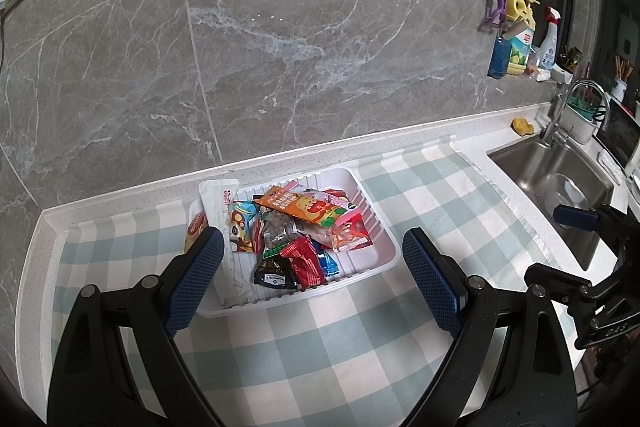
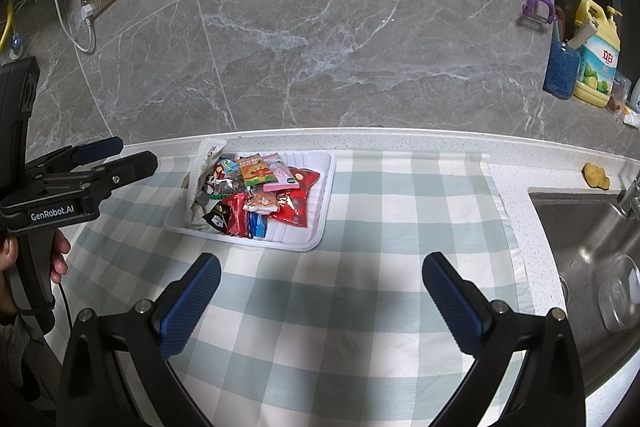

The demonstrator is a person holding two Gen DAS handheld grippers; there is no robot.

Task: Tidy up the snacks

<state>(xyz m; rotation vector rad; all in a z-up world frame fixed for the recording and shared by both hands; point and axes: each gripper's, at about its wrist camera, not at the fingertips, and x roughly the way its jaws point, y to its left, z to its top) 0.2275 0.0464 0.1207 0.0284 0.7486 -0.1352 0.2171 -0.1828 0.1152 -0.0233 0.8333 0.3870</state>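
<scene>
Left wrist view: the left gripper (image 1: 312, 263) is wide open and holds nothing. The white tray (image 1: 376, 227) of snacks (image 1: 304, 223) sits on a checked cloth (image 1: 320, 347) near the counter's back edge, by the grey marble wall (image 1: 280, 47).

Right wrist view: the right gripper (image 2: 320, 291) is wide open and empty too. A sink (image 2: 592, 239) is at the counter's right end.

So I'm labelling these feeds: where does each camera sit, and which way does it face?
Left wrist: on the left hand-held gripper, looking down over its open fingers at the snack tray; the right hand-held gripper shows at the edge.
Right wrist: on the right one, over the checked cloth; a hand shows.
Shared: tray, cloth, sink.
</scene>
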